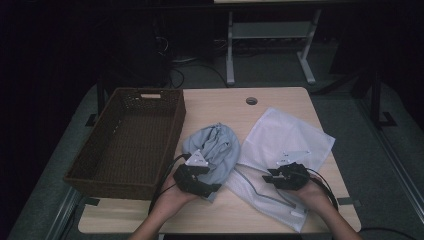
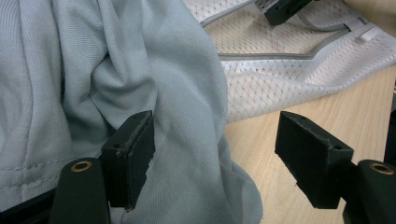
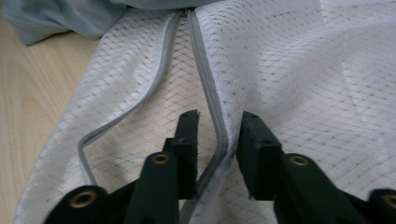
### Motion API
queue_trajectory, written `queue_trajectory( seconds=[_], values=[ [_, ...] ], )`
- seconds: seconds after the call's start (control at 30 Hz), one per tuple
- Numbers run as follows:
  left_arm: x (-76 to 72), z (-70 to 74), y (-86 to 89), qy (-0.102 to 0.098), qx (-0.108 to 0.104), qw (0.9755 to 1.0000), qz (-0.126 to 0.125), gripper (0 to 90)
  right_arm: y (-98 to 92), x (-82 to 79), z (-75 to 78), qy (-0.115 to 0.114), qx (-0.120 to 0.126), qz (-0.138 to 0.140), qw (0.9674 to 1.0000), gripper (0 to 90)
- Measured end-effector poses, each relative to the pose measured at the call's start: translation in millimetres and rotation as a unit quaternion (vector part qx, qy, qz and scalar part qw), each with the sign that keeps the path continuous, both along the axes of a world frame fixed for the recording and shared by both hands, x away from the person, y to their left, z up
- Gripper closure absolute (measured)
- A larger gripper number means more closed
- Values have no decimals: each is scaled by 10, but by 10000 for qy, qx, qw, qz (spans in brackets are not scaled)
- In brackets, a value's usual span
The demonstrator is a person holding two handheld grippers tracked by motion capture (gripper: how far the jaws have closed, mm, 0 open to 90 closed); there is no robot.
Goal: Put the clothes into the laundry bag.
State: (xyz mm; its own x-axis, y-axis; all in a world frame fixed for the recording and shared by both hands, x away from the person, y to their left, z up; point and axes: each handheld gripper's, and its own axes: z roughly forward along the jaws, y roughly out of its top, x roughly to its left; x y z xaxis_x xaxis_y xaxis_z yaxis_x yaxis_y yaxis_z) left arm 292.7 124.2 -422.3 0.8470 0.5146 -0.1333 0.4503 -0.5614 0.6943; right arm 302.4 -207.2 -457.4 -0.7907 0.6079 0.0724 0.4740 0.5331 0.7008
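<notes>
Right, working notes, all placed off the wicker basket [image 1: 125, 140]. The grey garment [image 1: 214, 150] lies bunched on the table [image 1: 280, 97] just beside the basket's right wall, its far end tucked into the mouth of the white mesh laundry bag [image 1: 287, 137], which spreads further right. My left gripper [image 2: 215, 154] stands spread, one pad resting against the garment's fold, the other over bare wood; nothing pinched. My right gripper [image 3: 217, 140] straddles the bag's zipper edge [image 3: 210, 102], jaws narrowed around it; I cannot tell whether the pads actually bite. To do this well, I judge: clamp the zipper hem firmly, lift it to hold the mouth open, then take a deep fold of garment and feed it in without dragging the bag.
</notes>
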Motion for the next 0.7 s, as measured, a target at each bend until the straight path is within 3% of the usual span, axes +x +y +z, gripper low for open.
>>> queue_trajectory(
  seconds=[0.2, 0.33, 0.47, 0.53, 0.7],
  values=[
    [5, -1, 5, 2, 8, 10000, -7, 279, -42, -2, 47, -48, 91, -66, 9999, 867],
    [2, 0, -6, -11, 13, 10000, 4, 279, -55, 26, 93, 21, 148, -143, 9998, 874],
    [-1, 3, -12, -20, 17, 10000, -13, 279, -42, 73, 172, -59, 3, -232, 9997, 874],
    [-8, 13, -7, -30, 19, 10000, -1, 279, -43, 179, 269, -67, -75, -344, 9994, 874],
    [-2, 24, 5, -46, -18, 10000, 34, 279, -103, 281, 450, -161, 108, -513, 9985, 874]
  ],
)
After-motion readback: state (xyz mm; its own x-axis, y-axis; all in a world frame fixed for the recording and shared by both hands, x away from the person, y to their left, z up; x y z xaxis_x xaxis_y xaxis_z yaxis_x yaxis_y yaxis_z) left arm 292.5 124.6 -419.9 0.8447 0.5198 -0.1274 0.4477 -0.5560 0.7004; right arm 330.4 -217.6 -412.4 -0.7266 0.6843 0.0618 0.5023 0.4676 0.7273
